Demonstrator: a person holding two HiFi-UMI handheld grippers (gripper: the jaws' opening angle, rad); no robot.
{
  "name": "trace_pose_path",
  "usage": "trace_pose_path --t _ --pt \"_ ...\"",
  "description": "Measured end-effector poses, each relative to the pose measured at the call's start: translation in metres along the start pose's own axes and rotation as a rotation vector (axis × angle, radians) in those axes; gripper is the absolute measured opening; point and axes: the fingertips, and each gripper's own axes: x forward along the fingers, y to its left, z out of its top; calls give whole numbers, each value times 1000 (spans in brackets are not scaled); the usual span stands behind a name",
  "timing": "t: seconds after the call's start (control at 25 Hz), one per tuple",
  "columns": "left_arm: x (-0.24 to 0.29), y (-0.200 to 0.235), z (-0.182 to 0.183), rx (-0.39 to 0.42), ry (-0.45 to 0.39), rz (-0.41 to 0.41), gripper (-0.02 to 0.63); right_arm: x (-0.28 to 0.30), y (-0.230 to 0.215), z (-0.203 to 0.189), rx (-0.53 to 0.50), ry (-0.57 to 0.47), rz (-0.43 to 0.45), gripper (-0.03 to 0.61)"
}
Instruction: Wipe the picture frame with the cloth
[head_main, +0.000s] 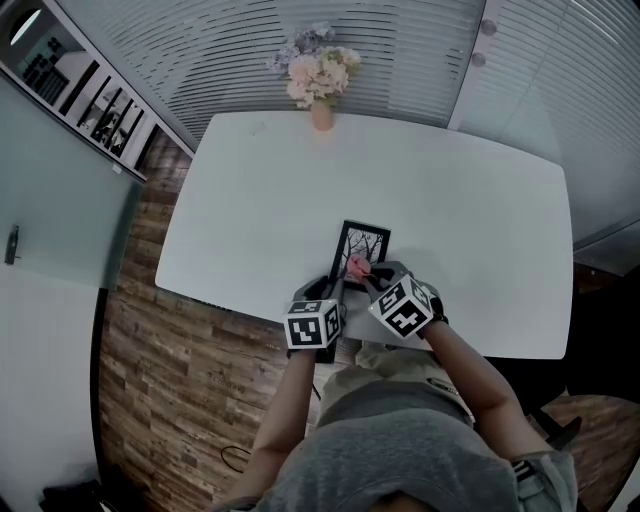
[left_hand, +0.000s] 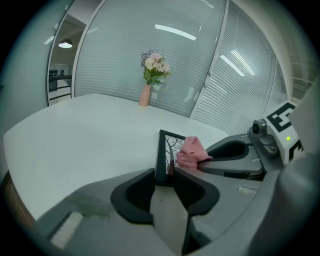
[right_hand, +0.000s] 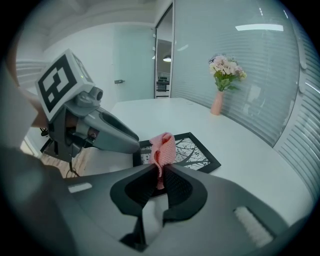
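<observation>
A black picture frame with a bare-tree print lies near the white table's front edge. In the left gripper view it shows edge-on, and my left gripper is shut on its near edge. My right gripper is shut on a small pink cloth, which bunches up above the jaws. The cloth rests over the frame's near end. In the head view both grippers, left and right, meet at the frame's near end.
A pink vase of pale flowers stands at the table's far edge. Ribbed glass walls lie behind it. Wood floor shows left of the table. The table's front edge runs just below the grippers.
</observation>
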Motion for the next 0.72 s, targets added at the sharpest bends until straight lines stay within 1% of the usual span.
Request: trace_pose_path --t 0.16,0.36,0.52,0.64,0.72 --pt "0 0 1 16 -13 10 120 -2 -1 1 20 -12 -38 41" --pt "-6 -3 5 38 -51 19 120 -18 -8 7 84 -90 -114 44" --pt "-30 -14 15 51 -111 5 120 -38 -1 9 149 -143 -135 43" --pt "-52 -23 17 59 -139 0 117 -54 9 10 209 -194 -132 43" --pt "-65 -28 15 62 -156 0 90 -63 18 11 239 -225 -120 43"
